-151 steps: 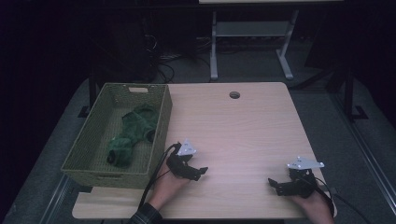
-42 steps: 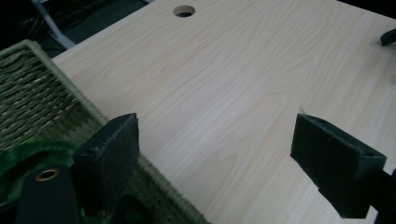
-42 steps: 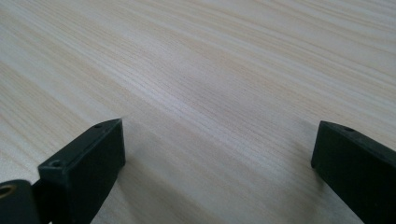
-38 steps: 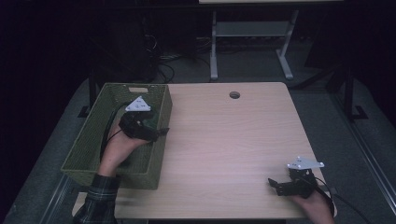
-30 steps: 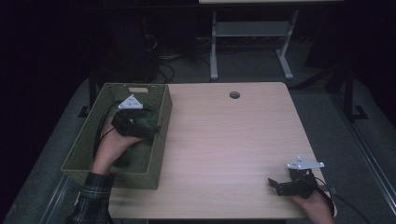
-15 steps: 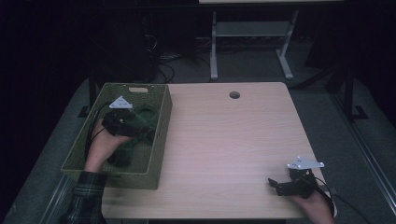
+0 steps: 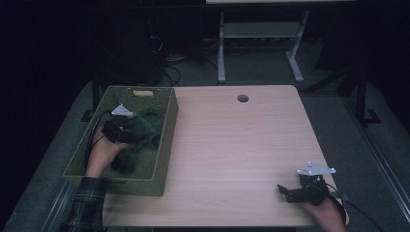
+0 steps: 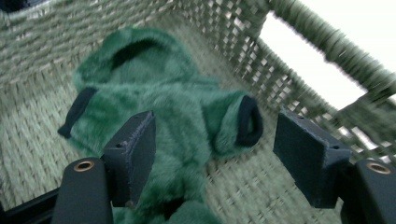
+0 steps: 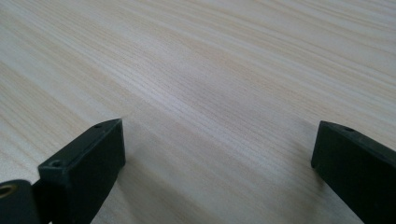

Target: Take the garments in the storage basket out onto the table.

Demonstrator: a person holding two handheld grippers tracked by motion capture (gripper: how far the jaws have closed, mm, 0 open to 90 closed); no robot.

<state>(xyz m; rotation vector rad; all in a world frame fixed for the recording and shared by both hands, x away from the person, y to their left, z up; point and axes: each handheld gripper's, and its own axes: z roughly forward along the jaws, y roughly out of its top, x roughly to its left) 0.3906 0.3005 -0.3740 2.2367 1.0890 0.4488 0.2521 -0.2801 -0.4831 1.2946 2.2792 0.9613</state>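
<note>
Fingers (image 8: 133, 156) of the left gripper (image 8: 215, 163) have just been closing, still apart astride the soft, light fleece (image 8: 173, 112); pinch its middle, probably. Right gripper (image 9: 219, 158) wide.

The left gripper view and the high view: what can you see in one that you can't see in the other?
Left gripper view alone: the fluffy green garment's dark cuffs, and the left gripper's jaws, which have just been closing, astride it.

High view alone: the wooden table, its round hole, and the right gripper resting near the front edge.

Both: the green woven basket with the garment inside.
</note>
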